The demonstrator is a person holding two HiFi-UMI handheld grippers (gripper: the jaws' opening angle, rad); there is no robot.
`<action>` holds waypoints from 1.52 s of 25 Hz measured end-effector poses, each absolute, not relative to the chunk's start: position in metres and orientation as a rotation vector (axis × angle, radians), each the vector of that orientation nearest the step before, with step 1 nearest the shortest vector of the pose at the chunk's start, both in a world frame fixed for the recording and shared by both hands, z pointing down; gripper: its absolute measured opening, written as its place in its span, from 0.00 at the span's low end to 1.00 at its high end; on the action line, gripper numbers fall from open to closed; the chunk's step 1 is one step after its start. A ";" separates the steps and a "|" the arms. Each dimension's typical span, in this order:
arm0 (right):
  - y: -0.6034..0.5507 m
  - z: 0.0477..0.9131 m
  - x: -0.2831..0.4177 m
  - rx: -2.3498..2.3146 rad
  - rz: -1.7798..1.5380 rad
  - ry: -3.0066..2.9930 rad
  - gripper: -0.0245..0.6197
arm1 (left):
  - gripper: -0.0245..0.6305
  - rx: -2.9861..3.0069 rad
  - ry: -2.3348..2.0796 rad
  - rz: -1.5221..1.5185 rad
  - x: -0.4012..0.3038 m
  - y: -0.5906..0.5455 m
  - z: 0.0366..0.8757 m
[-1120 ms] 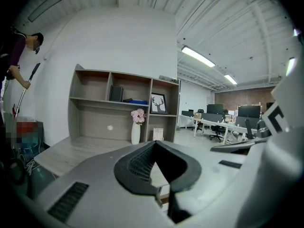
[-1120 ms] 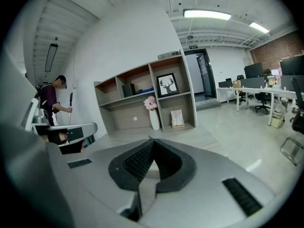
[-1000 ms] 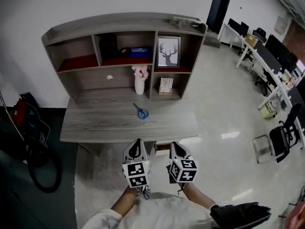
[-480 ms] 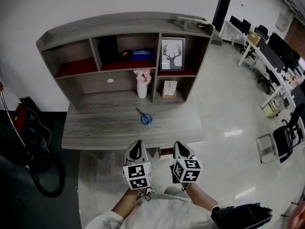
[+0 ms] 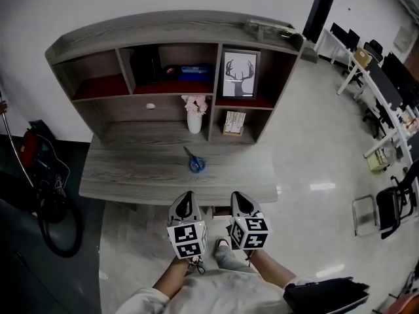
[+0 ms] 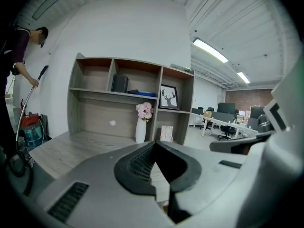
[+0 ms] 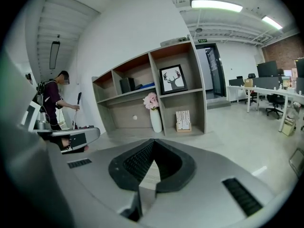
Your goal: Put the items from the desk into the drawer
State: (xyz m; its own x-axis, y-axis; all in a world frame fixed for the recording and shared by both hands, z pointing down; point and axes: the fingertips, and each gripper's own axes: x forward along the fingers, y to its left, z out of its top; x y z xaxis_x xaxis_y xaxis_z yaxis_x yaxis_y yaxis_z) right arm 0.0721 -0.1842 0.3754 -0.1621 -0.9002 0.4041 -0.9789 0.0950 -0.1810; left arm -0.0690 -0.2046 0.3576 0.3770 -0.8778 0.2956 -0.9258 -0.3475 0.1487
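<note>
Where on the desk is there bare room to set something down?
The desk is bare left of the scissors, out to its left edge, and right of them toward the right front corner. It is crowded at the back middle, where the vase and card stand.

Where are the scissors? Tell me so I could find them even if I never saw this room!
Look at the grey wooden desk with the shelf unit standing along its back. On the bare desktop in front of the white vase of pink flowers lie the scissors. They are the only thing lying out on the open desktop, and their handles are bright blue.
</note>
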 end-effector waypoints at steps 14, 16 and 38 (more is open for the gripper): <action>-0.240 0.390 0.070 1.820 0.573 -2.255 0.04 | 0.04 2.203 -1.669 0.279 -0.071 -0.230 0.387; -0.251 0.394 0.065 1.800 0.586 -2.267 0.04 | 0.04 2.181 -1.683 0.285 -0.073 -0.236 0.394; -0.347 0.495 0.016 1.524 0.746 -2.284 0.06 | 0.04 1.954 -1.781 0.354 -0.109 -0.278 0.487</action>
State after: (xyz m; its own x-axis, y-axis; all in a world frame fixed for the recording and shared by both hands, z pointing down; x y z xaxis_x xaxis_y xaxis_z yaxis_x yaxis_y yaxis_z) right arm 0.0159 -0.3473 0.4946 -0.3955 -0.7645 0.5090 -0.9176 0.3044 -0.2557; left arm -0.1095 -0.2784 0.4872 0.1242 -0.8635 0.4889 -0.9848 -0.0472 0.1669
